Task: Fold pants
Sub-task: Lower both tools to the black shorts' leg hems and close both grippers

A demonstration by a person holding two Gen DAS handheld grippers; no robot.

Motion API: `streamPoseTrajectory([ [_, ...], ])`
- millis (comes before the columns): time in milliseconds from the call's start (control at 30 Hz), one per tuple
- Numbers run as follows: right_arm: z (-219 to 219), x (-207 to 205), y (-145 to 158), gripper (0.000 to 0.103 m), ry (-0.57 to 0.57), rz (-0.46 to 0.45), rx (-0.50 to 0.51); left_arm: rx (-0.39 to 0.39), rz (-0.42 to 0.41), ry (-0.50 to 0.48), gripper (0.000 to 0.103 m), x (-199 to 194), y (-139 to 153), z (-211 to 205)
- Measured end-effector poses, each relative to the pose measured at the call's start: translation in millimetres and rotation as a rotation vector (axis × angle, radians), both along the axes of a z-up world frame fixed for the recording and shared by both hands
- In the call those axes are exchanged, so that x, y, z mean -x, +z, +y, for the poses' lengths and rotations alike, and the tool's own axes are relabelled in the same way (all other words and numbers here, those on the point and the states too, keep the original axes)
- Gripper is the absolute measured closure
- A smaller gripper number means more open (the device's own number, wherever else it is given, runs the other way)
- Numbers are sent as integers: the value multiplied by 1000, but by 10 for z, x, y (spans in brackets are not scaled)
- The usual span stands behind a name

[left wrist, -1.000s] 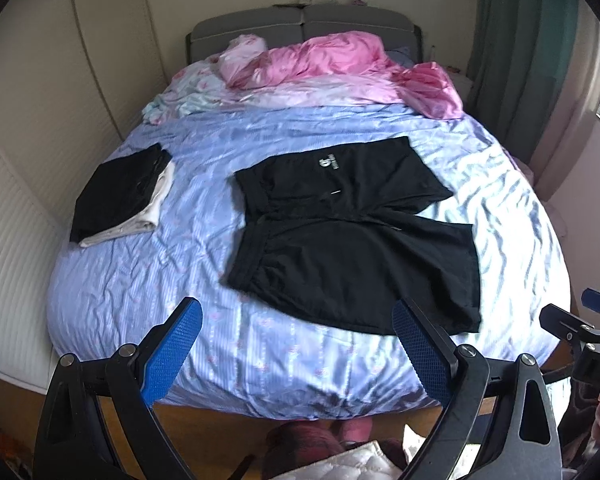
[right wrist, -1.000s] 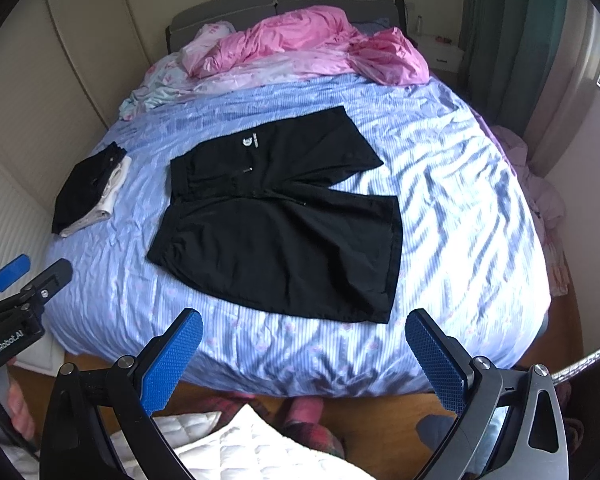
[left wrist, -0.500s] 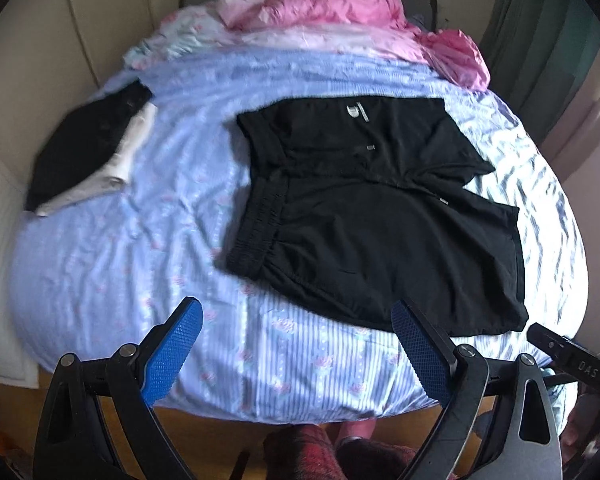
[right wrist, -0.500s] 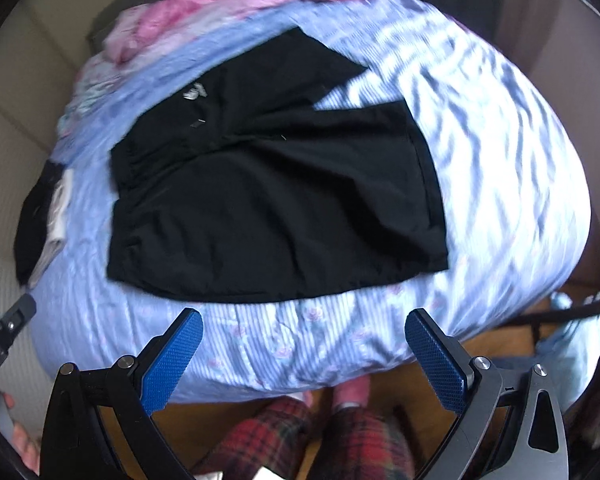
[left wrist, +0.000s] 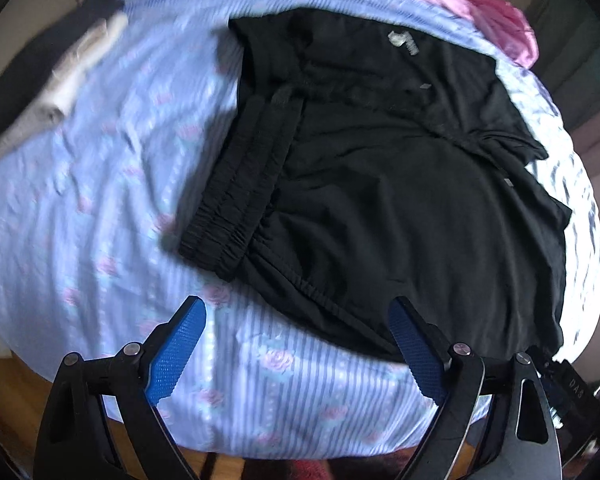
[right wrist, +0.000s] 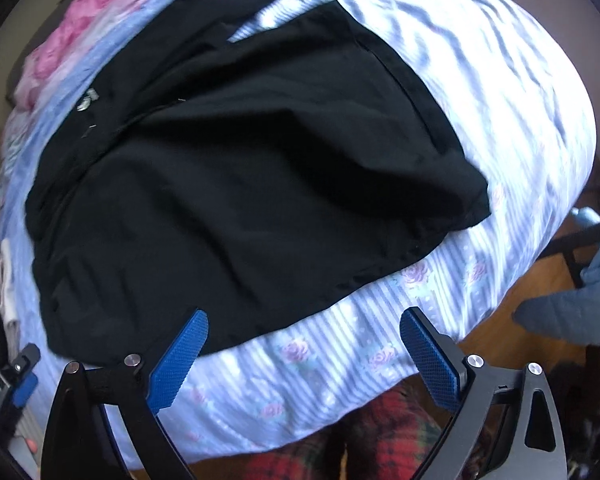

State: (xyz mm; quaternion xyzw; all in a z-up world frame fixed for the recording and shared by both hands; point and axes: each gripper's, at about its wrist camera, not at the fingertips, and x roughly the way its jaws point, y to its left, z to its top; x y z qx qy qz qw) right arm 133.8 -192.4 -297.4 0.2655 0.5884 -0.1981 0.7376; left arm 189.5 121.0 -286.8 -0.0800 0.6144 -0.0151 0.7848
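Note:
Black shorts [left wrist: 380,184] lie spread flat on the blue striped bed sheet [left wrist: 100,184], elastic waistband to the left, leg hems to the right. They also show in the right wrist view [right wrist: 228,184]. My left gripper [left wrist: 296,320] is open and empty, low over the near waistband corner; its right fingertip [left wrist: 404,320] overlaps the near edge of the shorts. My right gripper [right wrist: 304,328] is open and empty, just above the near edge of the nearer leg, left of its hem corner [right wrist: 476,208].
Folded black and white clothes [left wrist: 56,92] lie at the bed's far left. A pink quilt [left wrist: 496,12] is heaped at the head of the bed. The bed's near edge drops to a wooden floor [right wrist: 540,292]. The person's plaid trousers [right wrist: 380,432] are below.
Both grippers have moved forward and down toward the near edge of the shorts, which now fill both views. Both jaws have stayed open.

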Motion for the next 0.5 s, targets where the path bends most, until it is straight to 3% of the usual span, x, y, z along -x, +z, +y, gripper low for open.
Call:
streamPoseTrajectory([
  [200,-86,-62,-336,10,-72,13,-5,61,76,72,27,-116,-406,26],
  [333,-140,-103,-526,15,-123,27,-12,84,92,74,44,-148,-499,-11],
  [400,-166,-117,-565,17,-136,25,-17,106,90,70,57,-145,-481,-17],
  [467,-191,-129,-576,24,-141,30,-17,126,88,73,80,-149,-458,-21],
  [500,-201,-134,-567,35,-136,32,-14,133,90,76,83,-153,-442,-22],
])
